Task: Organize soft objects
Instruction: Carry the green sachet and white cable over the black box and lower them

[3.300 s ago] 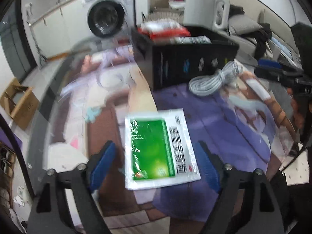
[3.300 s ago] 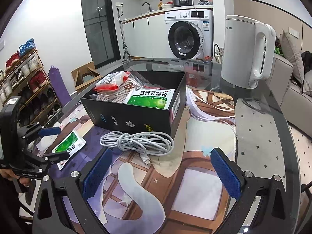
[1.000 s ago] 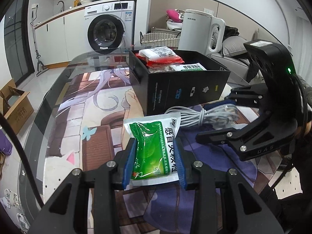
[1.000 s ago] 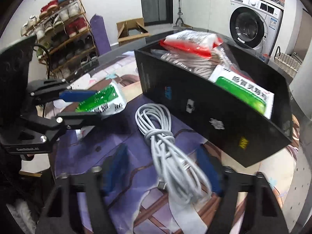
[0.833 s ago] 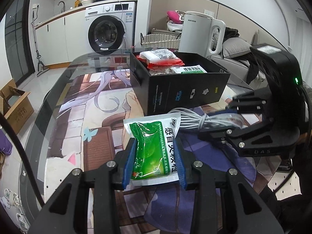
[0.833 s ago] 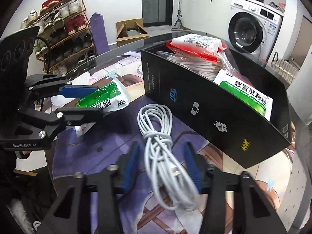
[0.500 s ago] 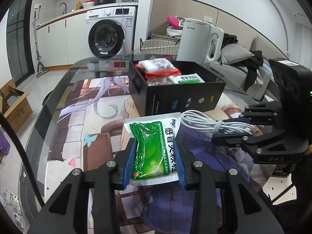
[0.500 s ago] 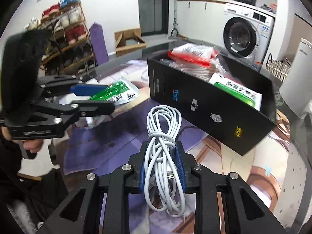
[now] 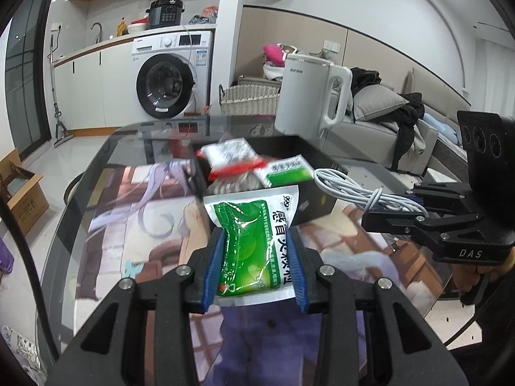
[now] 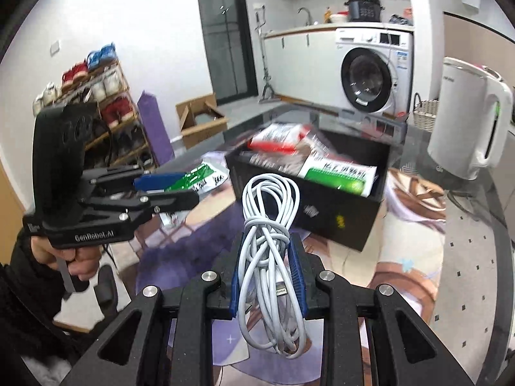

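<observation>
**Both items lifted clear and heading for the box**

The green sachet [image 9: 254, 241] and the coiled white cable [image 10: 270, 251], which lay on the table a few seconds ago, are now both off the mat and carried toward the black box [image 10: 334, 218]. By my reading only the drops remain.

The left gripper [image 9: 254, 270] has its jaws drawn in, pinching the sachet by its sides; the box lies just ahead of them. The right gripper [image 10: 267, 276] is clamped on the cable's bound middle, loops standing above and hanging below the jaws, box ahead and slightly right.
</observation>
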Available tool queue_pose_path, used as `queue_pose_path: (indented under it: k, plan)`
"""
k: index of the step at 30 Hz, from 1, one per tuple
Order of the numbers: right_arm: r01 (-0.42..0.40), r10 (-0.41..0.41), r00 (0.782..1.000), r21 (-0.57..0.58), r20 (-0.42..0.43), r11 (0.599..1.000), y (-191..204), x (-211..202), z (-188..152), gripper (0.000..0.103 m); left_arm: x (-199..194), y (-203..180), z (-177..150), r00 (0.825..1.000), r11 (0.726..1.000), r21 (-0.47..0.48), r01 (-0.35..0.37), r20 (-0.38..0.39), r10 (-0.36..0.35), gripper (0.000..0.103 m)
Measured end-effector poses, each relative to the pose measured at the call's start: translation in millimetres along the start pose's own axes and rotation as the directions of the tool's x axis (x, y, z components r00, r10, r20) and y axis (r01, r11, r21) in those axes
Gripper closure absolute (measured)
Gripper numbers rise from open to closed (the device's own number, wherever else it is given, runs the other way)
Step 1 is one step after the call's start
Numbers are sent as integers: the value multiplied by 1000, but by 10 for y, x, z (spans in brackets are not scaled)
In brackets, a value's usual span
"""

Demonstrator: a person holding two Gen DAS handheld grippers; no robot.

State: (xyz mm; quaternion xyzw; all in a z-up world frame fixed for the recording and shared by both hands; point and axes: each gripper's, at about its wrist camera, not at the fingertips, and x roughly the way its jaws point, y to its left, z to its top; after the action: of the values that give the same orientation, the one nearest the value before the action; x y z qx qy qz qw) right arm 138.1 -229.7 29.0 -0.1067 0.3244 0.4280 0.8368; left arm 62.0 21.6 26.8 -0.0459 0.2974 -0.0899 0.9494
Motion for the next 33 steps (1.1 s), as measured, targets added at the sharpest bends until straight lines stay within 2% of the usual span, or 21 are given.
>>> queue_pose_path:
  k: [8, 33]
  plan:
    - [59, -62, 996, 48, 60, 997, -126, -127, 186, 77, 57, -109, 236, 1000, 1000, 22, 2, 31, -3, 67]
    - [128, -135, 986, 71, 103, 989, -334, -31, 555, 77, 238, -257, 627, 998, 999, 53, -2, 68, -2, 67]
